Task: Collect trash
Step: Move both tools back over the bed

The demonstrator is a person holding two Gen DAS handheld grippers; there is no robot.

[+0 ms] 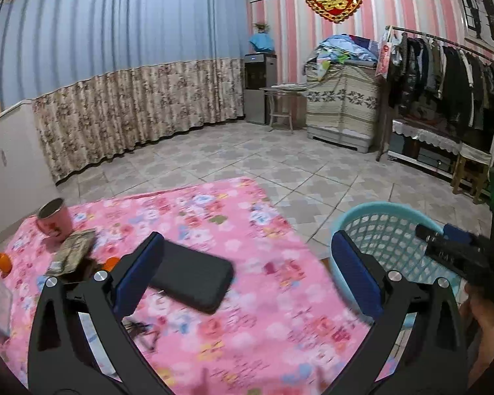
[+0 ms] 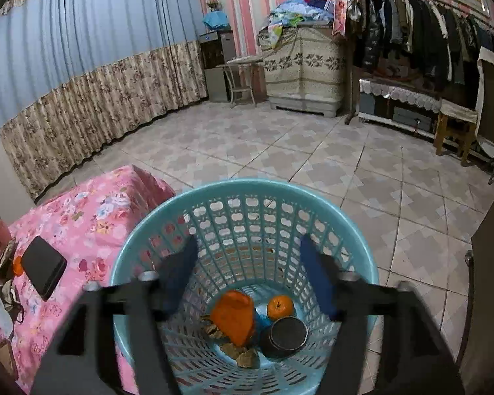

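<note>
Right wrist: gripper (image 2: 247,276) open above basket (image 2: 362,263).

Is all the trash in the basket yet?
Not all. The basket already holds an orange wrapper, a tangerine, a can and scraps. Both tongs, right and left, are open and empty. Orange bits remain on the table.
</note>
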